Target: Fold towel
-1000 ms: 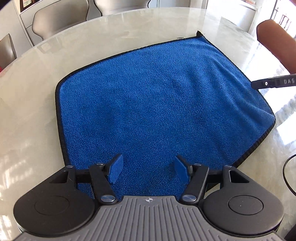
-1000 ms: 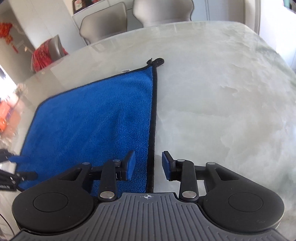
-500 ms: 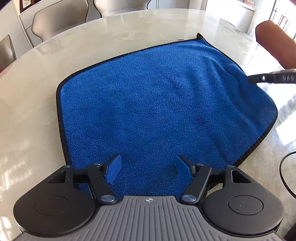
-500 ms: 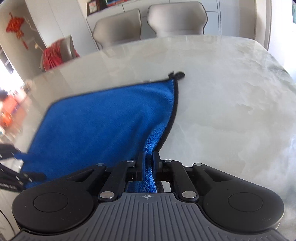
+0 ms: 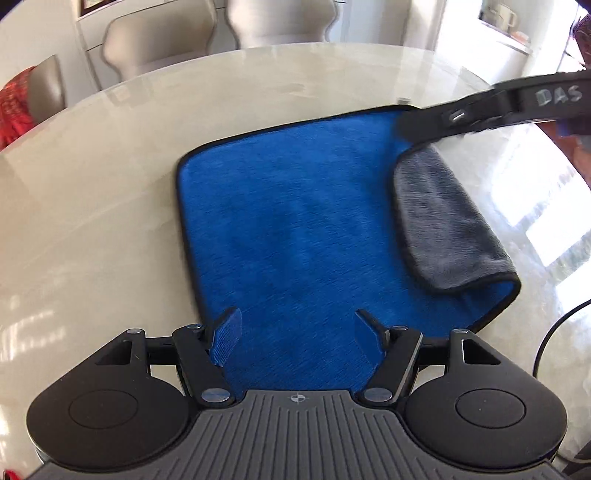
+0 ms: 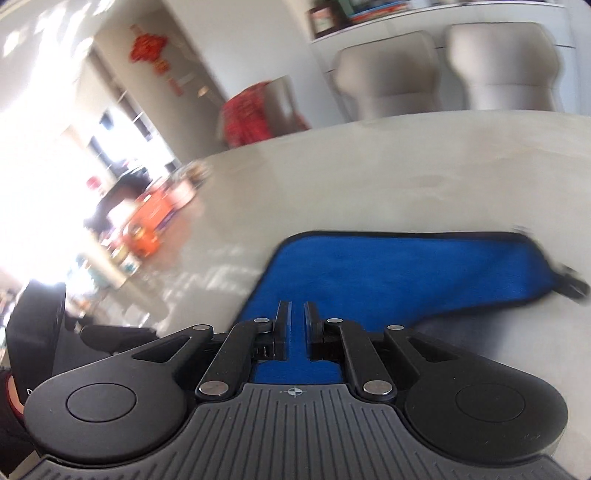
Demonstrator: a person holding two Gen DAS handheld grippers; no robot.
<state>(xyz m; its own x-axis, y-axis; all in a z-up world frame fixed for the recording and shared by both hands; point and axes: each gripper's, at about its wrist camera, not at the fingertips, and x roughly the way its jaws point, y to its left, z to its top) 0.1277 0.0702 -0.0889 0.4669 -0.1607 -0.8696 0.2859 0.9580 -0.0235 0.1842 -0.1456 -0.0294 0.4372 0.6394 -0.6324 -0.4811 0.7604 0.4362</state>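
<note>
A blue towel (image 5: 295, 229) with a black hem lies on the pale marble table (image 5: 92, 221). Its right edge is lifted and turned over to the left, so the grey underside (image 5: 443, 221) shows. My right gripper (image 5: 410, 129) is shut on that raised edge near the far right corner. In the right wrist view, blue cloth sits pinched between the right gripper (image 6: 297, 314), and the rest of the towel (image 6: 388, 266) spreads beyond it. My left gripper (image 5: 295, 332) hovers open over the towel's near edge, with nothing between its fingers.
Two beige chairs (image 5: 155, 40) (image 5: 280, 18) stand at the table's far side, and a chair with red fabric (image 5: 14, 107) at the far left. A black cable (image 5: 546, 343) curls on the table to the right of the towel. Bare marble (image 6: 406, 177) lies beyond the towel.
My right gripper closed on the towel's right edge, rose and swung left with it, turning the grey underside up. My left gripper stayed open and drew back slightly from the towel.
</note>
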